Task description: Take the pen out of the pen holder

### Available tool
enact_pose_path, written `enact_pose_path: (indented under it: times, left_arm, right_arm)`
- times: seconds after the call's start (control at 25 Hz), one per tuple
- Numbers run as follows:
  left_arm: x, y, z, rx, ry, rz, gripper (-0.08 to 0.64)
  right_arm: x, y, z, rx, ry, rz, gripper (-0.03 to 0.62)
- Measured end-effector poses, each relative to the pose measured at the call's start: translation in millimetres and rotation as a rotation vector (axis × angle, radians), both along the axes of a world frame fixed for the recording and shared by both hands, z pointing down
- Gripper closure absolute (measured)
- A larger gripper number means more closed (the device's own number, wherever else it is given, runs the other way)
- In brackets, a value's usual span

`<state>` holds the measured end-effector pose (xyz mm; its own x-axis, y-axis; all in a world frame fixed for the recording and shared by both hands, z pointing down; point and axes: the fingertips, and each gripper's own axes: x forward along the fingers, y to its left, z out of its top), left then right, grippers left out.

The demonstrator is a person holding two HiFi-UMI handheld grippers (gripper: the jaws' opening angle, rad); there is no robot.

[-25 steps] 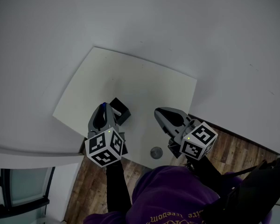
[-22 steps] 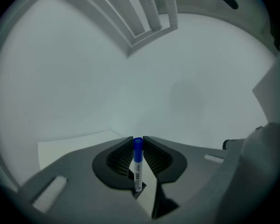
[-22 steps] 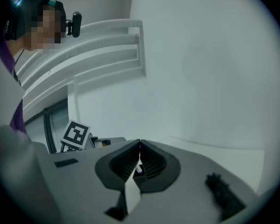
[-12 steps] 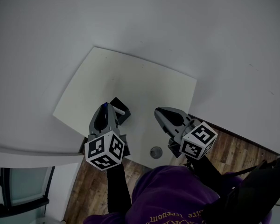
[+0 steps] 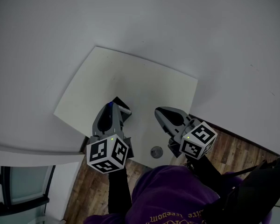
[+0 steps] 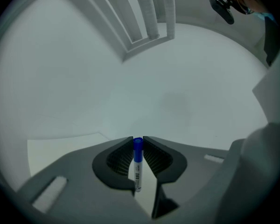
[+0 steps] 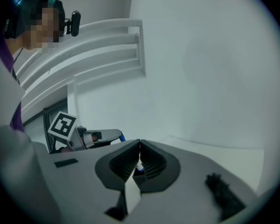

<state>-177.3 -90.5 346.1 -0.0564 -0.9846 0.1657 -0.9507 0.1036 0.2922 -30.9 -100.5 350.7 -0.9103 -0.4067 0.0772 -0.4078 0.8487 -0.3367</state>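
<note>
Your left gripper (image 5: 109, 109) clamps the single pen (image 6: 138, 169) between its fingertips. The pen's long axis is upright, blue cap on top and white barrel pointing down. In the head view the cap sits just beside the one black pen holder (image 5: 124, 109), at its left edge; whether the barrel's lower end is clear of the holder cannot be made out. Your right gripper (image 5: 158, 112) hovers to the right of the holder, apart from it, jaws together on nothing. The holder stands on the white table (image 5: 130, 73).
</note>
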Motion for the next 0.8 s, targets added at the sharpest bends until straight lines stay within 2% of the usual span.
enact_pose_path:
  times: [0.8]
  left_arm:
    - [40,3,-9,0.033,0.02,0.099,0.488]
  right_arm:
    - [1,-3,1,0.002,-0.002,0.006,0.581]
